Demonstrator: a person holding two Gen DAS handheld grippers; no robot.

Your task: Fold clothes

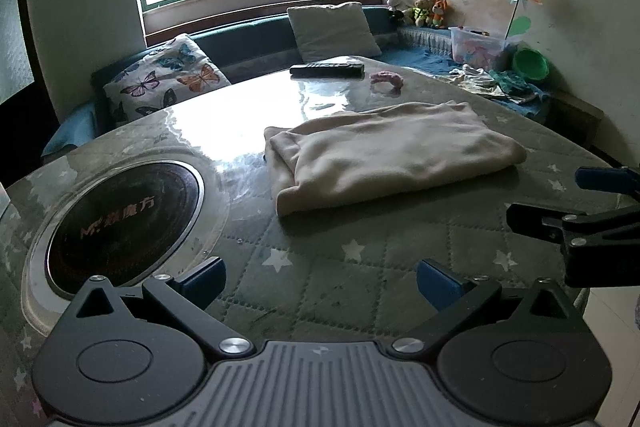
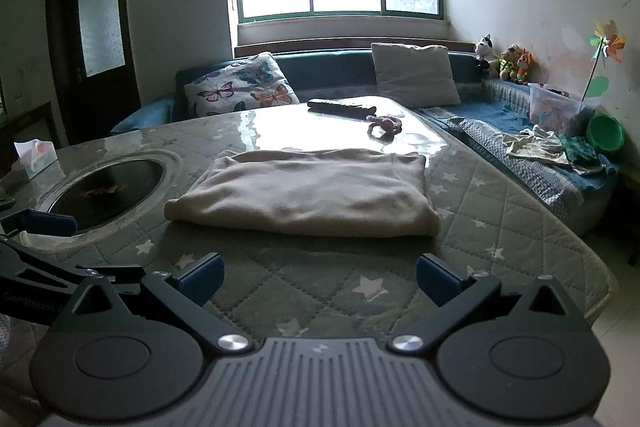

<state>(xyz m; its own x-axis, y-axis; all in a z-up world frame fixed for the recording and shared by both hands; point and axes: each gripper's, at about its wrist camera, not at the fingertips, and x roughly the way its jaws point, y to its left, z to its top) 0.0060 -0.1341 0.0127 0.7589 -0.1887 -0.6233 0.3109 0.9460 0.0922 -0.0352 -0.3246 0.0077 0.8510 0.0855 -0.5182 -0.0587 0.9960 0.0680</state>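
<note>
A cream garment (image 1: 394, 151) lies folded into a flat rectangle on the quilted green table cover (image 1: 320, 267); it also shows in the right wrist view (image 2: 308, 193). My left gripper (image 1: 320, 283) is open and empty, hovering short of the garment's near edge. My right gripper (image 2: 320, 281) is open and empty, also short of the garment. The right gripper's fingers (image 1: 560, 223) show at the right edge of the left wrist view. The left gripper's fingers (image 2: 48, 223) show at the left edge of the right wrist view.
A round black cooktop (image 1: 120, 223) is set into the table at the left. A remote (image 1: 326, 69) and a pink toy (image 1: 386, 79) lie at the far side. A tissue box (image 2: 36, 155) stands far left. A sofa (image 2: 520, 131) with cushions and loose clothes (image 2: 540, 147) lies behind.
</note>
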